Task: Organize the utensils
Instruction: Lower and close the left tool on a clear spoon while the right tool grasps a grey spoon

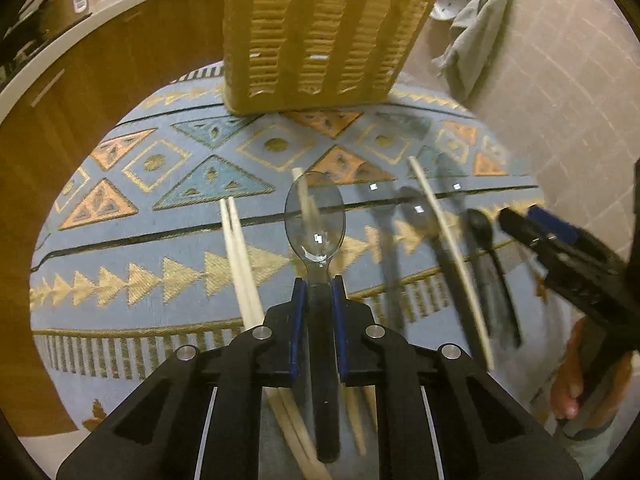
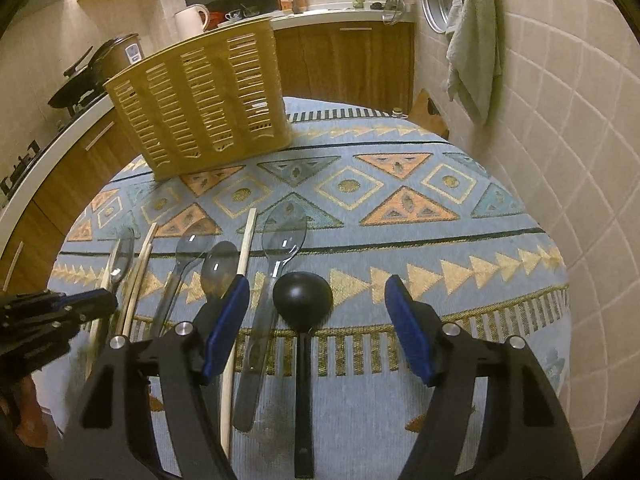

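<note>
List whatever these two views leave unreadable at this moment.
- Inside of the slotted basket: both views see only its outer walls; contents unknown.
- Dark spoons at right, left wrist view: motion-blurred, count unclear.
- Clear spoon handle: the left tool covers it.
- Black spoon handle end, right wrist view: cut off by the bottom edge.

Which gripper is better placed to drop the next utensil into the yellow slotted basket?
Left. The left gripper is shut on the clear spoon, pointed at the basket. The right gripper is open and empty, above the black spoon.
</note>
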### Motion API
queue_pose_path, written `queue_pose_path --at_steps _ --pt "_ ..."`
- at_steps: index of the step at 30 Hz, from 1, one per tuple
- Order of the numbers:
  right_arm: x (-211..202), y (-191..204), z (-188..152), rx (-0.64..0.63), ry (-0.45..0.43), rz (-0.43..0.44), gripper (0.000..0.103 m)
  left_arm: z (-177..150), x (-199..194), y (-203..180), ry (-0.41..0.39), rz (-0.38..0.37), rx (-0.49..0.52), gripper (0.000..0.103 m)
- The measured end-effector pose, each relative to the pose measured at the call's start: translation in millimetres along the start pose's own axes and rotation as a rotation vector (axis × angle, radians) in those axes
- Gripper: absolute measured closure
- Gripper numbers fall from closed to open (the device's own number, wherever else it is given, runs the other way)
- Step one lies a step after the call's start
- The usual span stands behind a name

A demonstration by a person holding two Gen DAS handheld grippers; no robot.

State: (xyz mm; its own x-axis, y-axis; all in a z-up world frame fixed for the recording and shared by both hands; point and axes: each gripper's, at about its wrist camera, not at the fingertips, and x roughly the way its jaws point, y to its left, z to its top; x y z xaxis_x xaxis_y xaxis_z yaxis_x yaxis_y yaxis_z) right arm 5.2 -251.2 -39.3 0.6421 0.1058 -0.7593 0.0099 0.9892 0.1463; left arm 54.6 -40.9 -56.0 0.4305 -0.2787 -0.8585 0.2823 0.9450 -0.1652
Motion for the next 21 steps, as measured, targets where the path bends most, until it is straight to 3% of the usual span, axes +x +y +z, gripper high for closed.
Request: queue_pose_path --at_steps 4,8,10,11,15,21 --pt "-2.0 8.9 -1.8 -0.028 0.011 0.045 0.037 -0.4 -8.5 4.3 -0.013 -0.048 -0.011 0.092" --pt "1.4 16.4 -4.0 -0.035 0.041 0.09 0.037 -2.3 -5.4 17.4 0.01 -0.158 -0.071 0.092" --pt "3.3 21.5 -5.6 -0.046 0.056 0.108 0.037 -4.6 -5.8 22.8 0.005 -0.151 -0.085 0.092" --pt "4.1 24.5 -6.3 -0.053 0.062 0.112 0.039 -6.1 -6.3 23.2 0.002 -0.145 -0.087 0.092" --pt "12.6 39.2 -8.2 -0.075 0.123 0.166 0.067 -9.2 -11.6 31.9 -0.009 -0.145 -0.105 0.092" --pt "30.3 59.6 -7.2 -0.093 0.209 0.188 0.067 -7.4 -16.9 36.8 -0.009 -0.17 -0.11 0.092"
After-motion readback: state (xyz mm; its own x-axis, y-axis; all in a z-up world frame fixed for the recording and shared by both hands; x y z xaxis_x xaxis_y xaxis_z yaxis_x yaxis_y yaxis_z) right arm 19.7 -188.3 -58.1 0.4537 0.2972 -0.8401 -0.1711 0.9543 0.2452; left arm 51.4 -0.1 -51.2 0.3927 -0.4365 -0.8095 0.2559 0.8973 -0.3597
